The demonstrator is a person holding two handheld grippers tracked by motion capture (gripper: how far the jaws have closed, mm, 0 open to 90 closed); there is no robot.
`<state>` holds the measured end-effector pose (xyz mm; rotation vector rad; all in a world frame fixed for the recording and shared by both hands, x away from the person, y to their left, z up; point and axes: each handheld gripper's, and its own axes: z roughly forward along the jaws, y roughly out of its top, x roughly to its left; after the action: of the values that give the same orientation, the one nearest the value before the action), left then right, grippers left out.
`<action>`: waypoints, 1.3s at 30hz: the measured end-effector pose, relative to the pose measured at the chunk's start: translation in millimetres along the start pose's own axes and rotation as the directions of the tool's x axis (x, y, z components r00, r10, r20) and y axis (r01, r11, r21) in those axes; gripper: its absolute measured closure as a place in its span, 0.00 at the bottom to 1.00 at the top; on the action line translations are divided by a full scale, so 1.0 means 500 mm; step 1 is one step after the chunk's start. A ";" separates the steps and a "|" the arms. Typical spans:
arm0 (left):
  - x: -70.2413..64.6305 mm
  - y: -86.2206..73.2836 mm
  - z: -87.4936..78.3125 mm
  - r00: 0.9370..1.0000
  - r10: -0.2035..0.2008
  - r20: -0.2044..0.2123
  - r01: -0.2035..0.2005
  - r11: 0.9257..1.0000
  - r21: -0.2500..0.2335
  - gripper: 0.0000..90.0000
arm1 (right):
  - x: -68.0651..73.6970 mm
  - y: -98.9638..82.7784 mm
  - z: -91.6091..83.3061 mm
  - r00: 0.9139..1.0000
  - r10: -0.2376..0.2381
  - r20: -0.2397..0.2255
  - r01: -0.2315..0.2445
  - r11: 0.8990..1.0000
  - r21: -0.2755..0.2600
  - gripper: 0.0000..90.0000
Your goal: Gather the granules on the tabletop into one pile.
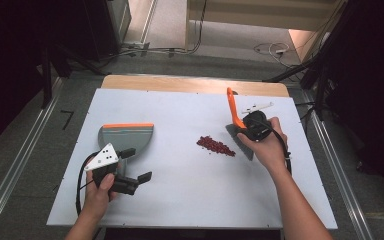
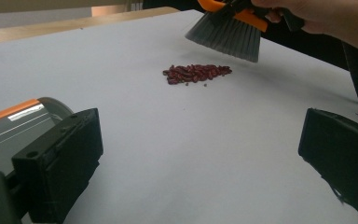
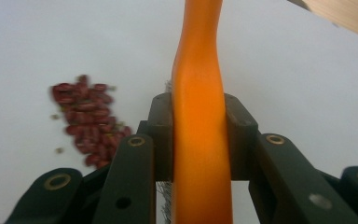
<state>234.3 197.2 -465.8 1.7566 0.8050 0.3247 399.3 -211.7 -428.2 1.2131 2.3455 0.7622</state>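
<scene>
In the high view, a pale grey-white board (image 1: 180, 185) lay over a wooden table (image 1: 190, 84) whose edge showed along the far side; around it ran grey floor with metal rails, dark stands and loose cables, and a lit patch of floor lay at the top. A small pile of red beans (image 1: 215, 146) sat right of the board's centre. The right gripper (image 1: 247, 127) held an orange-handled brush (image 1: 233, 110) just right of the beans, bristles pointing down. At the left, a grey dustpan (image 1: 126, 137) with an orange rim lay flat, the left gripper (image 1: 135, 181) near it with its jaws wide apart and empty. In the left gripper view, the plain surface stretched to the beans (image 2: 196, 73), the brush bristles (image 2: 226, 35) hanging above and beyond them, the dustpan (image 2: 14, 126) beside the left jaw. In the right gripper view, both jaws clamped the orange handle (image 3: 199, 116) over the white surface, the beans (image 3: 86, 123) lying left.
</scene>
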 end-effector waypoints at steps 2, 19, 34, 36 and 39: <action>0.000 0.000 0.001 1.000 0.000 -0.001 0.000 1.000 0.003 0.00 | 0.006 -0.011 0.010 0.998 0.037 0.049 -0.037 0.999 0.017 0.75; 0.000 0.002 -0.002 1.000 0.000 -0.002 0.000 1.000 -0.002 0.00 | 0.096 0.022 0.059 0.977 0.143 0.155 -0.152 0.987 0.047 0.76; 0.000 0.001 0.000 1.000 -0.001 0.000 0.001 1.000 0.001 0.00 | 0.117 0.040 0.071 0.983 0.109 0.145 -0.117 0.992 0.050 0.76; 0.001 0.001 0.000 1.000 -0.001 0.001 0.001 1.000 -0.002 0.00 | 0.116 0.040 0.071 0.984 0.103 0.146 -0.111 0.993 0.049 0.76; 0.001 0.001 -0.001 1.000 -0.001 -0.001 0.001 1.000 -0.002 0.00 | 0.106 0.039 0.064 0.987 0.110 0.115 -0.115 0.993 0.033 0.76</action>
<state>234.8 197.8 -465.4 1.7545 0.8061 0.3258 400.3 -149.1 -445.8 1.3780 2.2261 0.6678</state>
